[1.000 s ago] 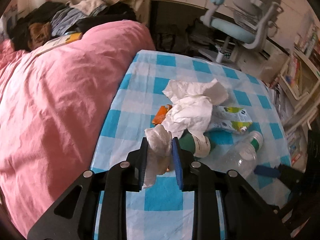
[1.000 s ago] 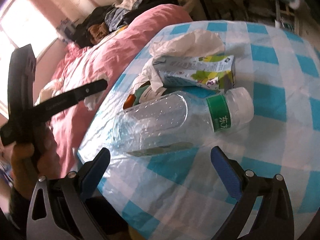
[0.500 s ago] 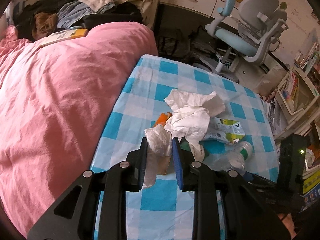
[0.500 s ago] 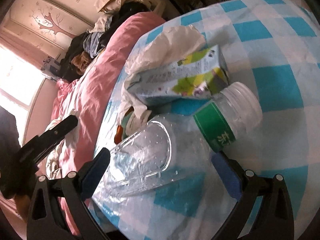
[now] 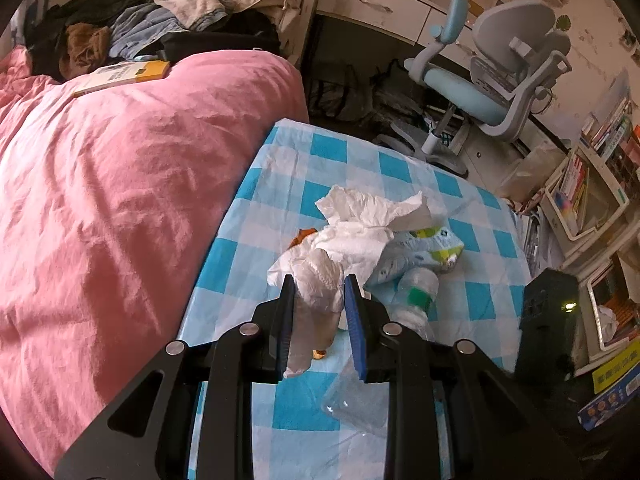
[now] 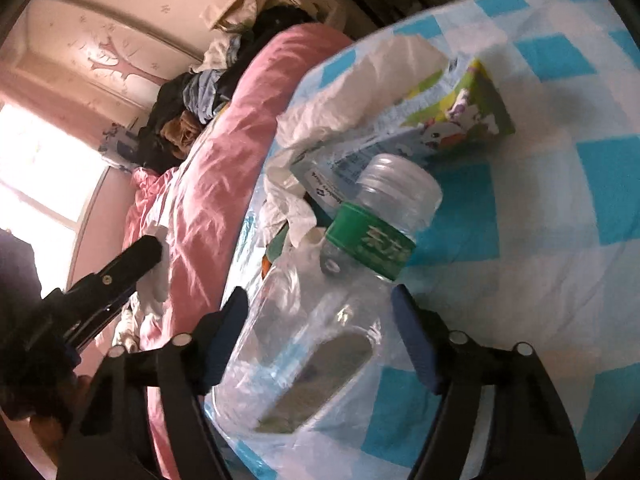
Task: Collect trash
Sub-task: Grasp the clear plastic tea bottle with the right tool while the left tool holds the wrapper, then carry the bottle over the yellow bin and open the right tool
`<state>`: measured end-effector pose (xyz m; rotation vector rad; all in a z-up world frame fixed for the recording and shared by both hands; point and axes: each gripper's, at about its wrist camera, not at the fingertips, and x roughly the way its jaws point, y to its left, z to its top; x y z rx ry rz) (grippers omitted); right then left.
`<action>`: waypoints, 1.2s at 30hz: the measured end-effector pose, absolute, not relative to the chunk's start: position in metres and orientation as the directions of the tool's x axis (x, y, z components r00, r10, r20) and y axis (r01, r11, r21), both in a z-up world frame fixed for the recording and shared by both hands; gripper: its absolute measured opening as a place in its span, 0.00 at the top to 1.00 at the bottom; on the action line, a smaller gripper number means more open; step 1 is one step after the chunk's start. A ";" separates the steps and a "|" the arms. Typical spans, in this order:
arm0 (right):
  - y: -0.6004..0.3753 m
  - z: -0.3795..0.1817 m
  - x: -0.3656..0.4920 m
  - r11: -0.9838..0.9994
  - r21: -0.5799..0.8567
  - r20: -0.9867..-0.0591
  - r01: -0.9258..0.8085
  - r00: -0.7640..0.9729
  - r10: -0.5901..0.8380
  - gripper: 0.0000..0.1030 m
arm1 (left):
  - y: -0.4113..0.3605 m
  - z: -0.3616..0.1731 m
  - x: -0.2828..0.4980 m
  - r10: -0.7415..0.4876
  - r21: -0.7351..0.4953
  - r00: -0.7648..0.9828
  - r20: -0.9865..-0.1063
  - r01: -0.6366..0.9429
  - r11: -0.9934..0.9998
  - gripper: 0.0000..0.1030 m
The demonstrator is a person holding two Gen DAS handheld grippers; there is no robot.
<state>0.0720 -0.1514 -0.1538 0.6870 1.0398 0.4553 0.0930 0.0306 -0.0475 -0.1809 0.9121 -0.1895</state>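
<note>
Left wrist view: the left gripper (image 5: 318, 312) sits at lower centre, its blue pads clamped on a crumpled tissue (image 5: 316, 280) that hangs between them and spills out above the tips. Beyond it, mid-frame, lies the trash heap on the checked tablecloth (image 5: 352, 156): a larger paper wad (image 5: 368, 220), a carton (image 5: 424, 246) partly under it, an orange scrap (image 5: 302, 236) at the wad's left edge, and a clear bottle (image 5: 416, 292) with a green label just right of the gripper. A pink duvet (image 5: 120, 200) fills the left half; an office chair (image 5: 492, 88) stands upper right, a black box (image 5: 548, 320) at the right edge.

Right wrist view: the right gripper (image 6: 320, 320) is at lower centre, fingers apart, with the bottle (image 6: 320, 320) lying between them; whether either pad touches it cannot be told. The carton (image 6: 432, 128) lies above the bottle's base, the wad (image 6: 360, 92) draped over its left end. The left gripper (image 6: 112, 280) shows at the left edge, over the duvet (image 6: 224, 168).
</note>
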 end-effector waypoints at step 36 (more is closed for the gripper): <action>-0.111 -0.110 0.015 0.887 0.198 -0.834 -0.417 0.403 0.376 0.43 | 0.028 -0.038 0.086 -0.241 -0.223 0.611 -0.754 0.108 0.969 0.78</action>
